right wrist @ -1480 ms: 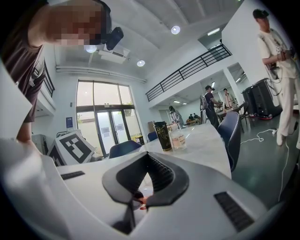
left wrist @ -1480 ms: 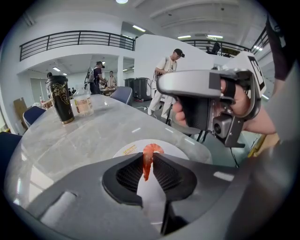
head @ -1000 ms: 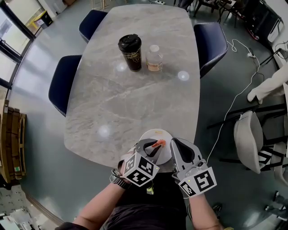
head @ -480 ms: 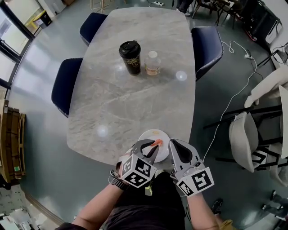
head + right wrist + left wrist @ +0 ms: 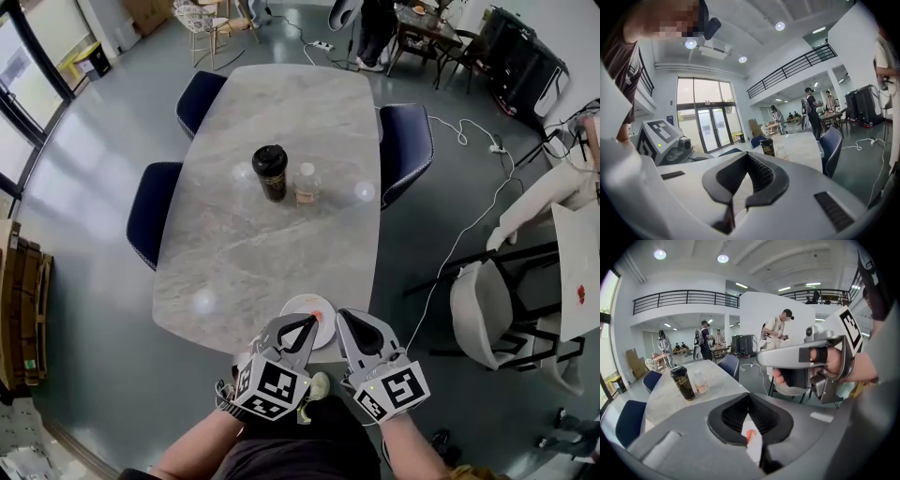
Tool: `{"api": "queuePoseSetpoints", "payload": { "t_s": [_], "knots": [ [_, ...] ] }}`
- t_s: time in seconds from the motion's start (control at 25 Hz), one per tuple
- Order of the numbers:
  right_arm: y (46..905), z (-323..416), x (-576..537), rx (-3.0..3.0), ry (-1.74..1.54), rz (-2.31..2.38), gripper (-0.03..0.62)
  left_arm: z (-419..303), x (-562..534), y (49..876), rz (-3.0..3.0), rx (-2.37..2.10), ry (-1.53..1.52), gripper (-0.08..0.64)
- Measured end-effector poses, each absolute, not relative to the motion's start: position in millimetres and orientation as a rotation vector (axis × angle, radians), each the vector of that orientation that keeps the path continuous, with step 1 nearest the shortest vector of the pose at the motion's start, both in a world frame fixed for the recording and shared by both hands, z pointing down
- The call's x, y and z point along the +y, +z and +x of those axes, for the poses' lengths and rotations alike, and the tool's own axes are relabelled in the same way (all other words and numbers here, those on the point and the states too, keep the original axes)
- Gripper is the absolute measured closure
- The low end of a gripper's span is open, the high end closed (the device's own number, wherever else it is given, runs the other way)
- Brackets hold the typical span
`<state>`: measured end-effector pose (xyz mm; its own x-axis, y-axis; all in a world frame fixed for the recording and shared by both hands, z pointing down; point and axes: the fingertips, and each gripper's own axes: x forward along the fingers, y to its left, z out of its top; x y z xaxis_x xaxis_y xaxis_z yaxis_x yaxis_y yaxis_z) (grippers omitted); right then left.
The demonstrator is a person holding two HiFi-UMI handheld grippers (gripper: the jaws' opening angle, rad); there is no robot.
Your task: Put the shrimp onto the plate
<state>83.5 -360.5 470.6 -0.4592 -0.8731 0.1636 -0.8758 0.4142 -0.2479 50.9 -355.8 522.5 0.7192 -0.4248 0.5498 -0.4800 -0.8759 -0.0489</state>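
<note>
The orange shrimp [image 5: 317,315] lies on the small white plate [image 5: 298,305] at the near edge of the marble table [image 5: 272,244]. Both grippers hover side by side just short of that edge, close to the person's body. My left gripper [image 5: 309,322] is shut with nothing in it, its tips just over the plate's near rim. In the left gripper view, the shrimp [image 5: 750,436] and plate [image 5: 755,448] show below, through the slit behind the closed tips [image 5: 748,395]. My right gripper [image 5: 347,321] is also shut and empty, right of the plate; the jaws [image 5: 749,154] meet at the tip.
A black coffee cup [image 5: 270,172] and a small bottle [image 5: 305,184] stand mid-table. Dark blue chairs [image 5: 150,220] [image 5: 405,141] flank the table. A white chair [image 5: 483,309] and a floor cable [image 5: 459,253] lie to the right. People stand at the room's far end.
Both grippers have drawn back from the plate toward the body. The view has risen and widened. The shrimp stays on the plate.
</note>
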Motion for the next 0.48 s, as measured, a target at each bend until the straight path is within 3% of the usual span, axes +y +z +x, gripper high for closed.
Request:
{"api": "queuePoseSetpoints", "payload": {
  "t_s": [0.48],
  "knots": [
    [395.0,70.7,-327.8,-2.671,0.372,1.593,0.591,43.0,-326.7,404.7,2.868,-0.907,0.552,0.552]
  ]
}}
